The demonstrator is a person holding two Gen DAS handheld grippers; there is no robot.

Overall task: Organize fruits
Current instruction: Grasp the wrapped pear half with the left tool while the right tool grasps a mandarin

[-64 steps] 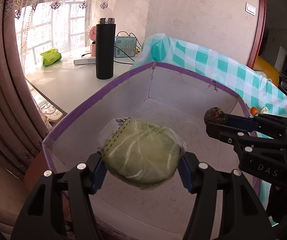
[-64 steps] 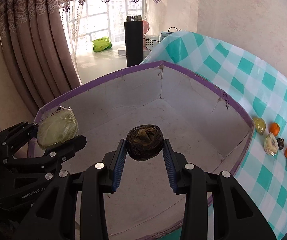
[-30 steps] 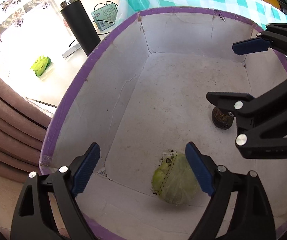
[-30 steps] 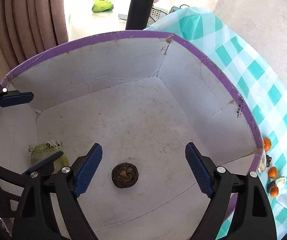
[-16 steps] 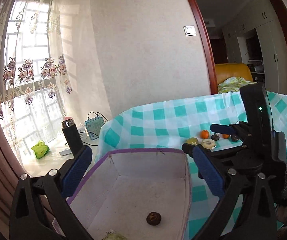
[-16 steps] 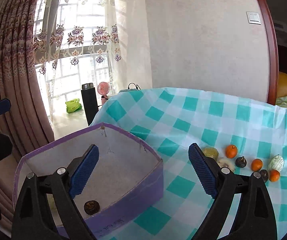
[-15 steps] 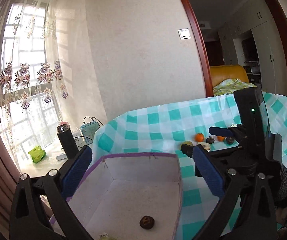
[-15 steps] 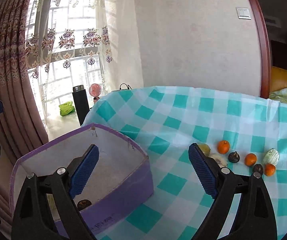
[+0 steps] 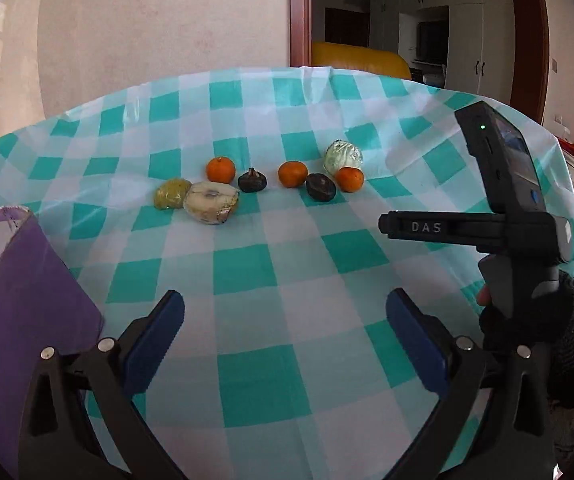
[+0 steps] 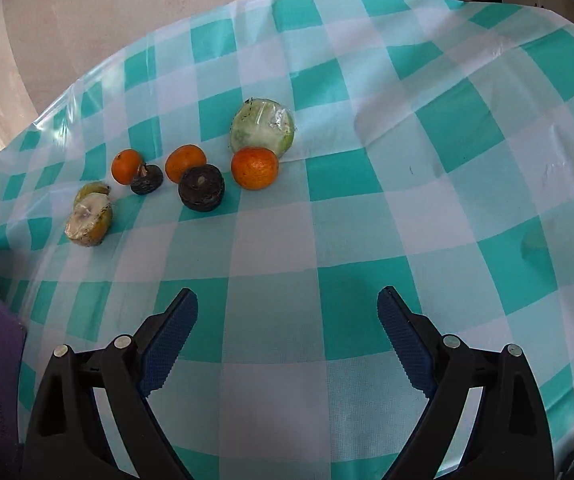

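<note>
seven fruits are seen in a loose row on the checked cloth of the desk, well ahead of both tongs. three oranges are counted, the nearest orange lying just in front of a plastic-wrapped green fruit and seemingly touching it. a dark round fruit sits beside it, and a smaller dark stemmed fruit is found further left. at the left end a wrapped pale fruit is pressed against a yellowish wrapped fruit. the purple box is seen at the left edge, near the left tongs.

the left tongs are spread wide and hold nothing; the right tongs are likewise spread wide and empty, hovering above the cloth.

the oranges are judged light, firm and slightly yielding, so a grip across the widest part, with pads on opposite sides, should hold well. the wrapped fruits are likely slippery, since film can slide over the flesh; a hold low around the middle is advised, with gentle pressure, as bruising seems possible. the dark fruits look shrivelled and perhaps brittle. neighbours that touch may be nudged, so an approach from the open near side is preferred.
</note>
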